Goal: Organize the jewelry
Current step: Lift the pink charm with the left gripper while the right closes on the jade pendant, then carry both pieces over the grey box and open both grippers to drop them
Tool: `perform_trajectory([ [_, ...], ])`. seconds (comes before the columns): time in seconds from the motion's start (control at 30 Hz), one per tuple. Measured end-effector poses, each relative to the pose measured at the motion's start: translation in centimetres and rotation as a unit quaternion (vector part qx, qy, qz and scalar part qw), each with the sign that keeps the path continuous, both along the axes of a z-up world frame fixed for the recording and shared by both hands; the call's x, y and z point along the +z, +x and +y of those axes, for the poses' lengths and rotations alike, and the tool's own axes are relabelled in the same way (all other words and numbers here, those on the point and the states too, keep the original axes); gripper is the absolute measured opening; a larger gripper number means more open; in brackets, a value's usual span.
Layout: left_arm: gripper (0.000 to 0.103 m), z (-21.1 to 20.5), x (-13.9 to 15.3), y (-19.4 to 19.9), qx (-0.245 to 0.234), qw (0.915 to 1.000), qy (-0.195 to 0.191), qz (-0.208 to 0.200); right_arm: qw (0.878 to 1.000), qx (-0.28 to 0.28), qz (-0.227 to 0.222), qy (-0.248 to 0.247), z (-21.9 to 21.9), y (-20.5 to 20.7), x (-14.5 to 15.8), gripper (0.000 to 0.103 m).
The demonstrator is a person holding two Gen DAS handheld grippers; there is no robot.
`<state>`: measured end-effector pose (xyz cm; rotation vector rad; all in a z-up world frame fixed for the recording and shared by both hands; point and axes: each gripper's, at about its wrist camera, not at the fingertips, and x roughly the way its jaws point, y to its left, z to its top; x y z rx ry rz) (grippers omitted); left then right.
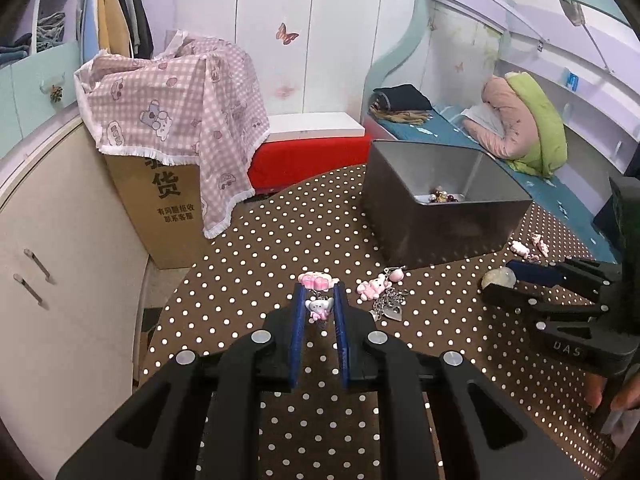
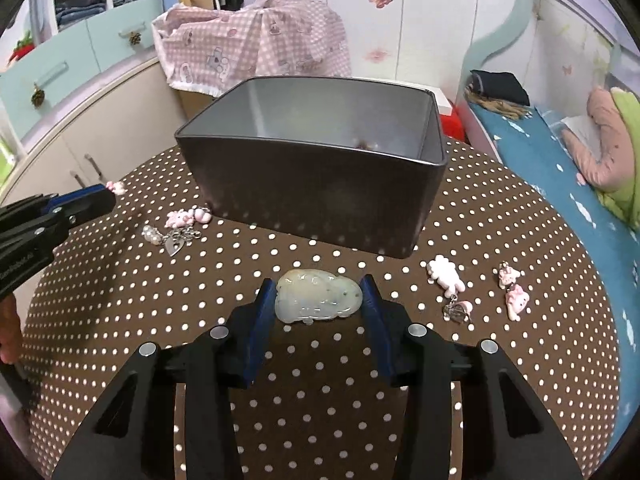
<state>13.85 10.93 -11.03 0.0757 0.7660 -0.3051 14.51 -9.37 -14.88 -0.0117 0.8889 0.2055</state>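
Observation:
My left gripper (image 1: 319,292) stands narrowly open around a small pink and grey charm (image 1: 319,307) on the polka-dot table, its blue pads close to it on both sides; whether they touch it I cannot tell. A pink bow charm (image 1: 316,279) lies at its tips. My right gripper (image 2: 319,294) is open around a pale jade pendant (image 2: 318,295) lying flat on the table; the pads are beside it with small gaps. A grey metal box (image 2: 320,184) stands behind, with beads (image 1: 442,197) in its bottom.
A pink charm with a chain and heart tag (image 1: 382,292) lies between the grippers, also in the right wrist view (image 2: 180,226). More pink charms (image 2: 448,276) (image 2: 514,294) lie right of the pendant. A cardboard box under checked cloth (image 1: 168,128) stands left; a bed (image 2: 560,168) lies right.

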Motion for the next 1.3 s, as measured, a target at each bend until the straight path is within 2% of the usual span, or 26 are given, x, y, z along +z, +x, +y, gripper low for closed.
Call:
perform_trajectory([
  [0.43, 0.013, -1.8, 1.4, -0.7, -0.016, 0.9998, -0.005, -0.010, 0.999, -0.005, -0.027, 0.019, -1.2, -1.8, 2.8, 0.043],
  [0.73, 0.013, -3.8, 2.9, -0.8, -0.036, 0.9992, -0.006, -0.020, 0.998, -0.007, -0.059, 0.024, -2.3, -2.4, 6.4, 0.043],
  [1.0, 0.013, -6.3, 5.7, 0.8, -0.063, 0.9972, -0.023, -0.033, 0.996, -0.015, -0.082, 0.030, -3.0, -0.2, 9.7, 0.043],
  [1.3, 0.013, -8.4, 6.1, 4.2, -0.082, 0.9957, -0.042, -0.010, 0.997, -0.024, -0.060, 0.052, -3.5, 4.2, 10.1, 0.043],
])
